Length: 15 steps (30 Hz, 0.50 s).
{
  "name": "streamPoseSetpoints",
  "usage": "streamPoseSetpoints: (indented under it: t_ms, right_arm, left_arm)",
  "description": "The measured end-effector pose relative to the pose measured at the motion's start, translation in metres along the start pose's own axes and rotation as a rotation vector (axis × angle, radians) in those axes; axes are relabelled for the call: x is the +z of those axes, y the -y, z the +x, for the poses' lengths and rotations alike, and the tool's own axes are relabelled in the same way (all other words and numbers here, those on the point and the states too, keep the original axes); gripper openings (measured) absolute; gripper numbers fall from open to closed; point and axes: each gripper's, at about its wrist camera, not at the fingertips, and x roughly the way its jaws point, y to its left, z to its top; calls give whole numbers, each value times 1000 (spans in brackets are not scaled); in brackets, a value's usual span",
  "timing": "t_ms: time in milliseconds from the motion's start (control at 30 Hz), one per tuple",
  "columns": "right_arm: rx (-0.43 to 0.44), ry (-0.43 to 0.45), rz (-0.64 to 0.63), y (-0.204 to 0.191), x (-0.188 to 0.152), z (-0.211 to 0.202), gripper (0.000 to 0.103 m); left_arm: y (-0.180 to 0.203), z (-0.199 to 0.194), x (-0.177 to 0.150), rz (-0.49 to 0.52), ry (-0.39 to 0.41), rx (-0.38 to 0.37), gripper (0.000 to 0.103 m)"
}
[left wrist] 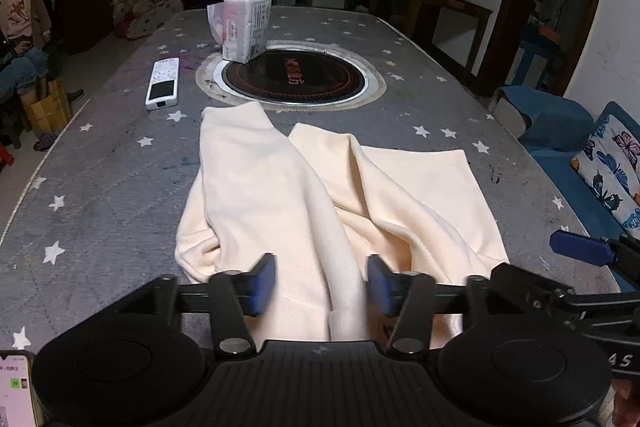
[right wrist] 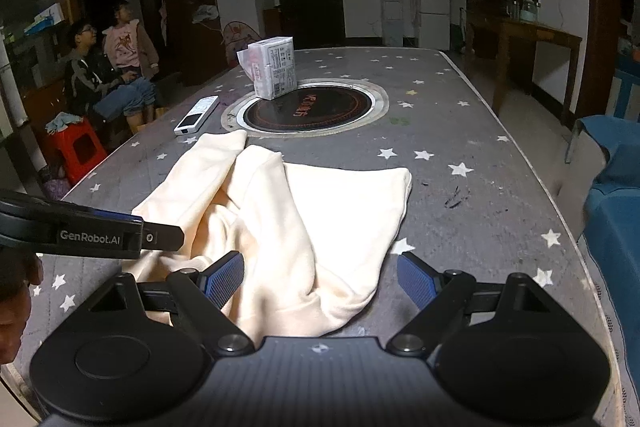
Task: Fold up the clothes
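Observation:
A cream garment (left wrist: 280,187) lies rumpled on the grey star-patterned table (left wrist: 104,179), with two long parts reaching toward the table's middle. It also shows in the right wrist view (right wrist: 288,211). My left gripper (left wrist: 322,285) is open over the garment's near edge, with a fold of cloth between its blue pads (left wrist: 264,283) but not clamped. My right gripper (right wrist: 320,281) is open wide above the garment's near right corner, holding nothing. The right gripper's blue finger shows at the right edge of the left wrist view (left wrist: 580,247).
A white remote (left wrist: 162,83) lies left of a round black hotplate (left wrist: 294,77) set in the table. A tissue pack (left wrist: 246,27) stands on the hotplate's far rim. A phone (left wrist: 14,391) is at the near left. A blue sofa (left wrist: 580,131) is on the right, and two people (right wrist: 112,59) sit to the left.

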Motion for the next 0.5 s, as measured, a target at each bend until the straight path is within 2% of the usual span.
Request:
streamPoseSetpoints:
  t_ms: [167,300,500]
  right_arm:
    - [-23,5,-19,-9,-3,-3,86]
    - [-13,8,-4,-13,-5,-5,86]
    - [-24,15,-3,-18,-8,-7,87]
  left_arm:
    - [0,-13,-5,2,29,32,86]
    - [-2,-20,-9,-8,35,41,93]
    - [-5,-25,-12,-23,28,52,96]
